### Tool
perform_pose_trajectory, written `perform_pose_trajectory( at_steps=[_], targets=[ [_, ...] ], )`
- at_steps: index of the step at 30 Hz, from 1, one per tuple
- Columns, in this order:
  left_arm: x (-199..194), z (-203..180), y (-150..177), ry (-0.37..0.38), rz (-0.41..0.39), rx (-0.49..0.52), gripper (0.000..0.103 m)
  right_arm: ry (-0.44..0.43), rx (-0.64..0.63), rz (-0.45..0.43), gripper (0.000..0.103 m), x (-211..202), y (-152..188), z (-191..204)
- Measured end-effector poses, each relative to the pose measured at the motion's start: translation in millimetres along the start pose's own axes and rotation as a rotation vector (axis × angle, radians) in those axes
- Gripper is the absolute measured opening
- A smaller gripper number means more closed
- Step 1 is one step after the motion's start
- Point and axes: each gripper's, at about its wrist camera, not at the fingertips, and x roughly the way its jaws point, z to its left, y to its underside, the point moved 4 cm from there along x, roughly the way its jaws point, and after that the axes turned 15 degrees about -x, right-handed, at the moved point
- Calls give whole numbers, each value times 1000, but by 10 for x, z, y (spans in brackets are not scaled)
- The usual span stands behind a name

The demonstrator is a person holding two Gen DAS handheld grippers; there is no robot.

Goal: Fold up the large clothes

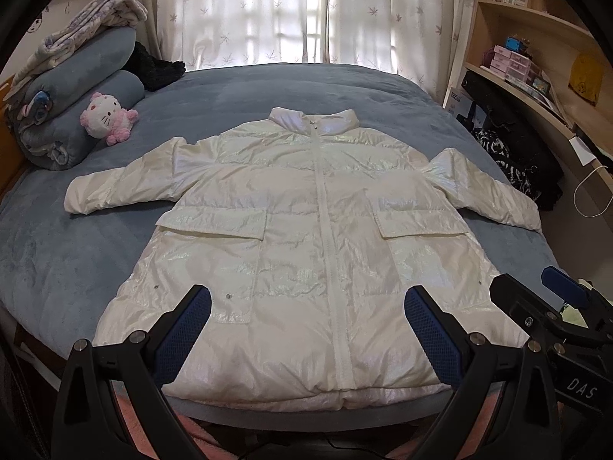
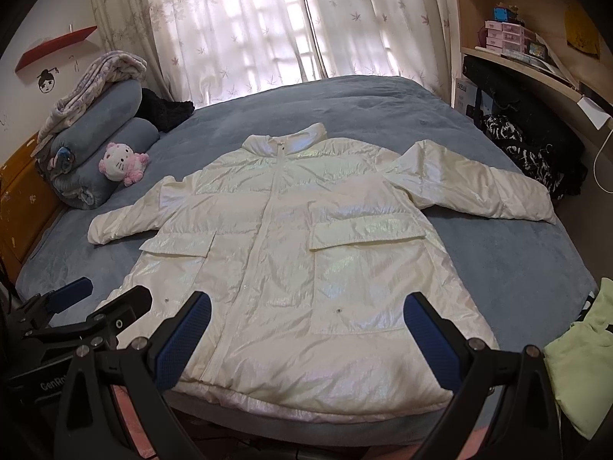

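Observation:
A shiny white padded jacket (image 1: 299, 230) (image 2: 291, 237) lies flat and face up on the blue bed, zipped, collar at the far end, both sleeves spread outward, hem at the near edge. My left gripper (image 1: 306, 306) hovers open above the hem, nothing between its blue-padded fingers (image 1: 191, 318). My right gripper (image 2: 306, 306) is open too, above the hem's right half, and holds nothing. Each gripper shows in the other's view: the right gripper (image 1: 536, 287) at lower right, the left gripper (image 2: 107, 299) at lower left.
Rolled blue bedding (image 1: 88, 76) with a pink plush cat (image 1: 107, 119) and a dark garment (image 1: 157, 67) sits at the bed's far left. Wooden shelves (image 1: 536, 38) and dark bags (image 1: 509, 153) stand along the right side. A pale green cloth (image 2: 582, 360) lies at the near right.

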Motion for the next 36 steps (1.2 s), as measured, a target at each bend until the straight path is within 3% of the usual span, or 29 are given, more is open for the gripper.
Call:
perform_pose_trajectory(
  at_steps=[6, 13, 19, 24, 31, 36],
  targets=[
    [56, -183, -169, -7, -38, 21, 100, 53, -15, 16, 101, 68, -128, -176],
    [221, -551, -548, -33, -117, 42, 100, 90, -11, -53, 101, 106, -334, -537],
    [509, -1043, -905, 8, -99, 98, 100, 270, 5, -125, 101, 132, -651, -1196],
    [734, -1510, -1217, 22, -188, 110, 100, 398, 76, -133, 101, 235, -912, -1967],
    [1317, -2174, -1478, 49, -150, 103, 100, 319, 274, -76, 101, 755, -1000, -3007],
    [1890, -2544, -1488, 61, -140, 97, 100, 317, 413, 36, 99, 1365, -727, -3593]
  ],
)
